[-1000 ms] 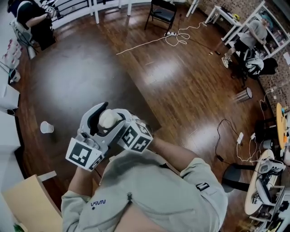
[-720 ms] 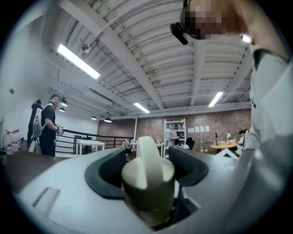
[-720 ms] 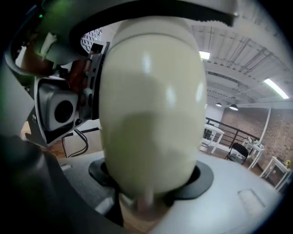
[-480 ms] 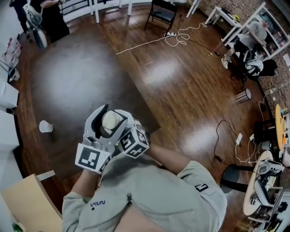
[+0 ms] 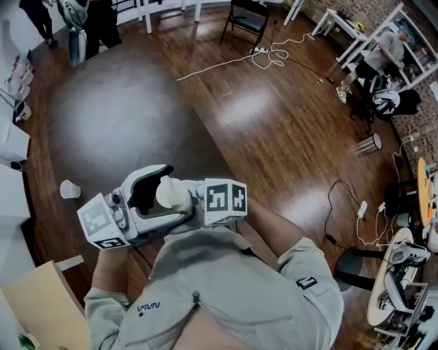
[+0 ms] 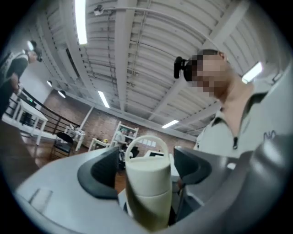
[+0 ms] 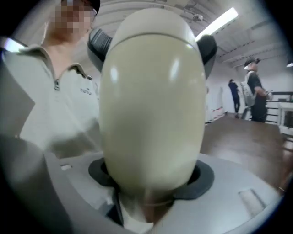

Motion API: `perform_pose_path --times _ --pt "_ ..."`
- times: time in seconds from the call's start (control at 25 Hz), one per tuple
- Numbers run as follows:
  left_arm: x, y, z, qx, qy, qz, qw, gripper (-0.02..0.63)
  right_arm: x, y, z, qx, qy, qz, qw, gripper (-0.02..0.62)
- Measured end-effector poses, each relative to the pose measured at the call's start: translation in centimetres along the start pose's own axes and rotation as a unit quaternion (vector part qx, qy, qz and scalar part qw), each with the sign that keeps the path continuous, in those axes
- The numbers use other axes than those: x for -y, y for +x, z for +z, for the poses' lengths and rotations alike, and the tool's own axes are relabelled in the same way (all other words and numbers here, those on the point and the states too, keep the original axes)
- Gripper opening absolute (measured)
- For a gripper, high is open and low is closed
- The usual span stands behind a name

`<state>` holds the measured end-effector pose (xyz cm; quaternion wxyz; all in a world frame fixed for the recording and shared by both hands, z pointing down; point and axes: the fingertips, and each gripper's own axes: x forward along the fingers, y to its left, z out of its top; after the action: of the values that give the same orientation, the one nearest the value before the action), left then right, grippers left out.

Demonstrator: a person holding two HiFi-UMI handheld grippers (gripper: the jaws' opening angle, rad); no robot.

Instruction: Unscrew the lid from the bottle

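A cream bottle [image 5: 171,193] is held level in front of the person's chest, between both grippers. My right gripper [image 5: 190,205] is shut on its rounded body [image 7: 153,100], with dark pads [image 7: 206,178] pressed against both sides. My left gripper [image 5: 159,184] faces it from the left, its jaws around the lid end. In the left gripper view the lid [image 6: 147,176] with its loop handle sits between the pads [image 6: 98,176], and a thin gap shows on each side. The left jaws have just been opening, with the lid still between them.
Dark wooden floor lies below. A paper cup [image 5: 69,191] stands at the left and a cardboard box [image 5: 41,307] at the lower left. A folding chair [image 5: 246,20], a white cable [image 5: 267,55] and a metal bin [image 5: 368,143] are farther off. People [image 5: 96,20] stand at the back.
The left gripper has swung out to the left and rolled, and its jaws now stand wider round the lid. The right gripper with the bottle has shifted slightly right.
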<state>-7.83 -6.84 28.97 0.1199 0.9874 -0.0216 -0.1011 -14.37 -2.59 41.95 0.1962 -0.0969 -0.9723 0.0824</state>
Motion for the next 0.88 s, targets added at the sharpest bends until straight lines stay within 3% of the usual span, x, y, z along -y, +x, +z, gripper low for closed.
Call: perform_pose_path --times 0.12,0.24,0.36,0.48,0.64,0.76,0.88 --pt "1.4 0.0 0.6 0.011 -0.024 -0.078 0.9966 0.387 -3.3 0.2 0.7 -0.009 -0.008 0.109 0.994 0.298" --pt "2.8 0.1 0.8 0.008 -0.026 -0.137 0.9901 0.363 -5.0 0.4 1.1 -0.008 -0.006 0.172 0.985 0.298" --pt "3.5 0.0 1.1 0.008 -0.021 -0.153 0.9879 0.315 -5.7 0.4 1.4 0.000 0.005 0.199 0.980 0.298" --pt "3.2 -0.1 1.2 0.005 -0.017 -0.144 0.9895 0.302 -5.3 0.6 1.2 -0.003 0.008 0.198 0.980 0.298" --pt "1.9 -0.3 0.4 0.001 0.021 -0.101 0.9947 0.303 -3.5 1.0 0.5 -0.012 -0.001 0.137 0.990 0.298" --pt "0.6 0.0 0.3 -0.004 0.061 -0.038 0.9974 0.302 -0.4 1.2 0.3 -0.012 -0.014 0.025 1.000 0.298" --pt "-0.4 0.4 0.6 -0.011 0.111 0.036 0.9931 0.302 2.9 1.0 0.4 -0.015 -0.026 -0.106 0.994 0.298"
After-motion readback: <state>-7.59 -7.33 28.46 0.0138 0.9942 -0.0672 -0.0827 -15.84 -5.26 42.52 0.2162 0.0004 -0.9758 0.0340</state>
